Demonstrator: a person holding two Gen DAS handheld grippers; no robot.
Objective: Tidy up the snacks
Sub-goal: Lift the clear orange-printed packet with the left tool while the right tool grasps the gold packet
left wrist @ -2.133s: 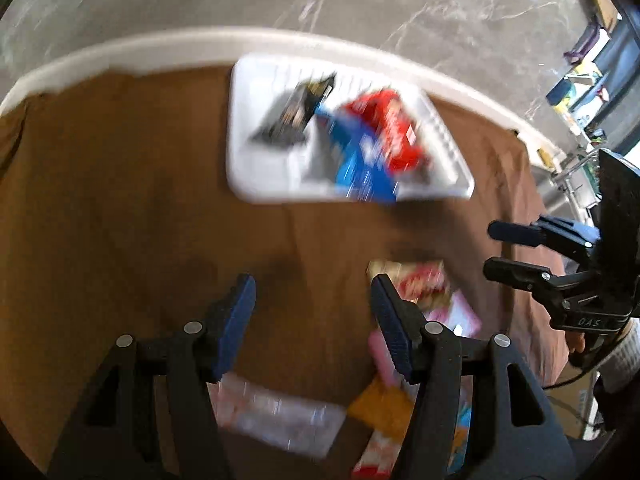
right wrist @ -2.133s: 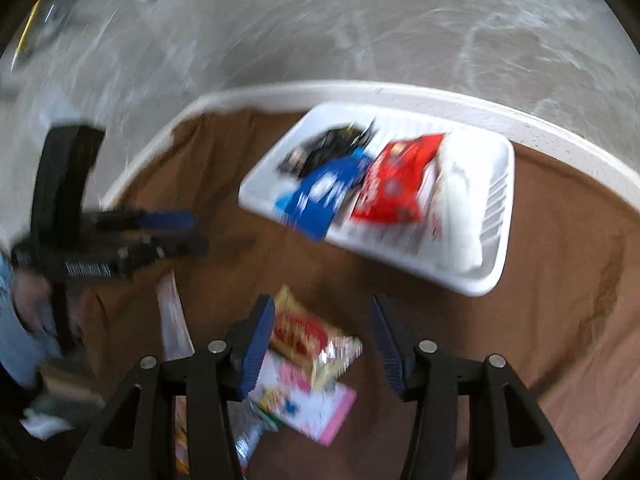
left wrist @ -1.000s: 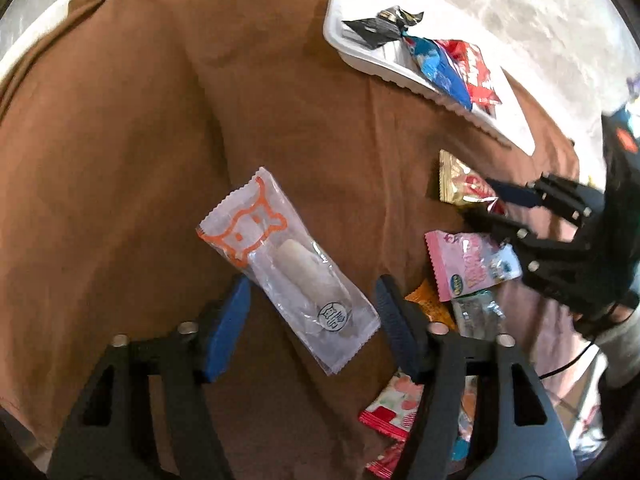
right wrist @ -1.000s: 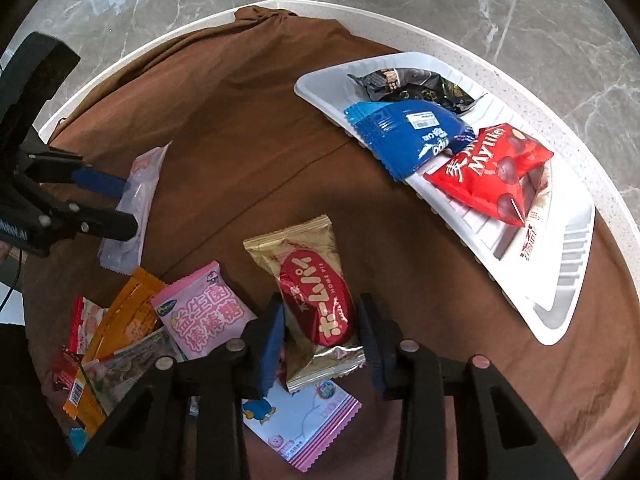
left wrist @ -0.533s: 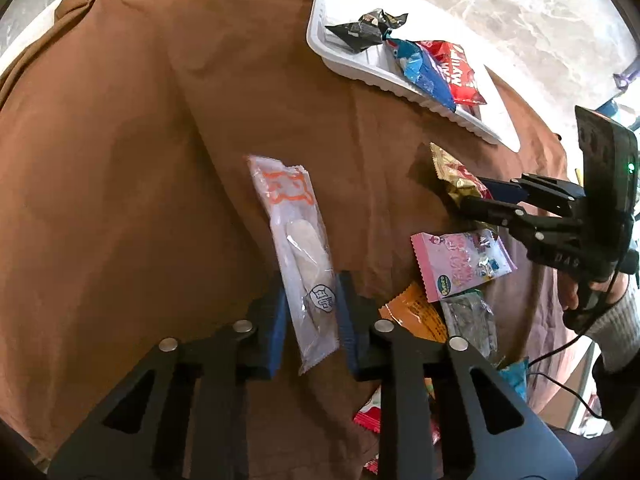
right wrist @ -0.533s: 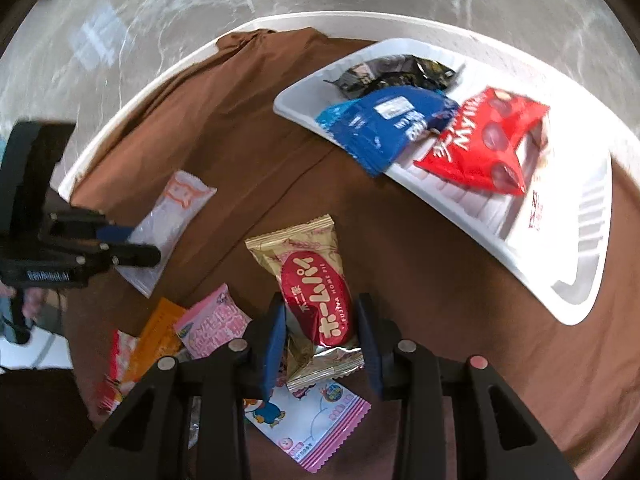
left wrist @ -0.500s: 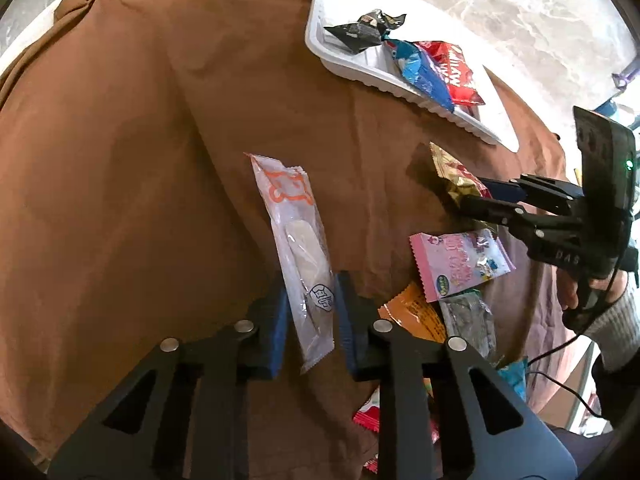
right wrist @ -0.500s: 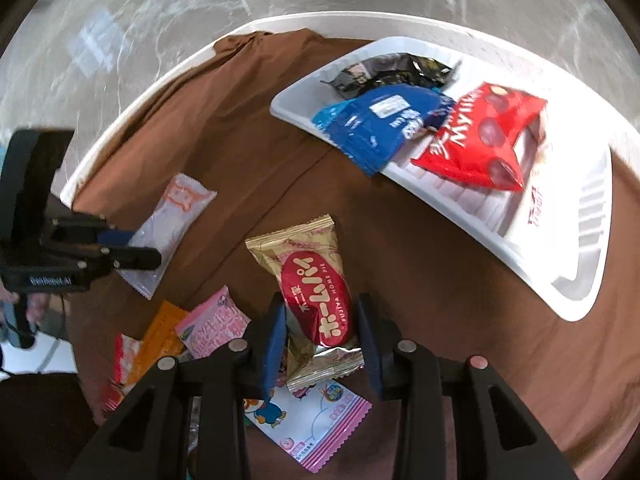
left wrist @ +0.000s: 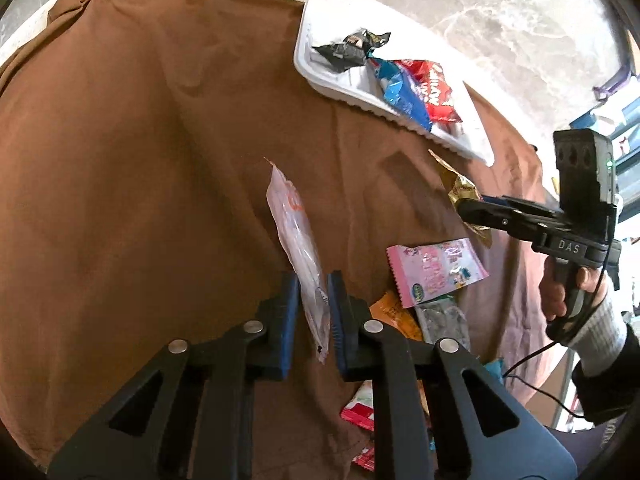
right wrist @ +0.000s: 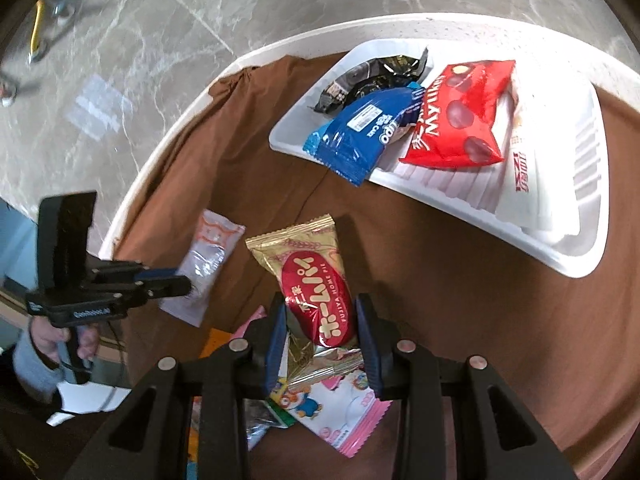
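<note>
My left gripper [left wrist: 313, 300] is shut on a clear snack packet with orange print [left wrist: 296, 232] and holds it above the brown cloth; it also shows in the right wrist view [right wrist: 204, 268]. My right gripper [right wrist: 320, 320] is shut on a gold and red pie packet [right wrist: 312, 284], lifted off the cloth; it also shows in the left wrist view [left wrist: 460, 196]. A white tray [right wrist: 576, 256] at the far side holds a black packet [right wrist: 372, 76], a blue packet [right wrist: 364, 132], a red packet [right wrist: 464, 116] and a white packet [right wrist: 524, 176].
A pink packet [left wrist: 436, 268], an orange packet [left wrist: 394, 316] and several other snacks lie on the brown cloth [left wrist: 140, 160] near the front right. The round white table edge [right wrist: 168, 136] borders a marble floor.
Both grippers have lifted their packets off the cloth. The clear packet now hangs edge-on between my left fingers. The right gripper has moved closer to the tray with the pie packet.
</note>
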